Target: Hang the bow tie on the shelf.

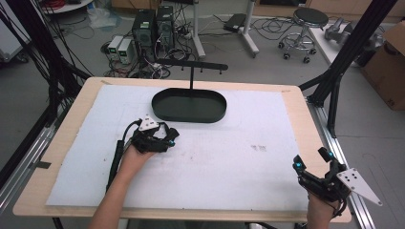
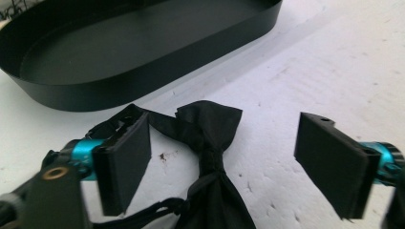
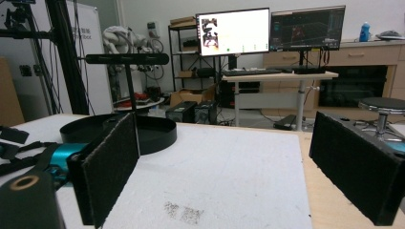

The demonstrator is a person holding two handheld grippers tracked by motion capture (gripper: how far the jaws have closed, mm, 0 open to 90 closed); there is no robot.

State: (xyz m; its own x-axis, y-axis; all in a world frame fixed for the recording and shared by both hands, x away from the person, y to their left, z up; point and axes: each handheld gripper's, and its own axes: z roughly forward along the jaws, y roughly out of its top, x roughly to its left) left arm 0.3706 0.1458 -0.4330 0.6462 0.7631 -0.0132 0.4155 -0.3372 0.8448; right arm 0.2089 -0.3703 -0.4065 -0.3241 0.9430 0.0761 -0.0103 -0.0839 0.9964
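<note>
Fabric folds of a black bow tie point(image 2: 210, 143) ran off the frame's lower edge in the left gripper view, just short of the oval black metal tray point(image 1: 189, 106), which held nothing. The left tool point(image 2: 224, 167) straddled it, jaws apart; the right tool point(image 1: 313, 160), far right of the tray on the white foam-covered desk point(image 1: 229, 157), also gaped wide.

Left forearm comes in from bottom centre-left, hand wrapped around the left gripper point(image 1: 165, 138) low over the mid-left desk point(image 1: 296, 102), grey three-cornered plate on top, cable trailing back along the wrist. In the left gripper view its jaws stand wide apart, pads facing each other, nothing clamped between them. Right gripper point(image 1: 313, 160) sits at the desk's near right corner, hand point(image 1: 319, 210) below it, jaws spread wide, holding nothing.
</note>
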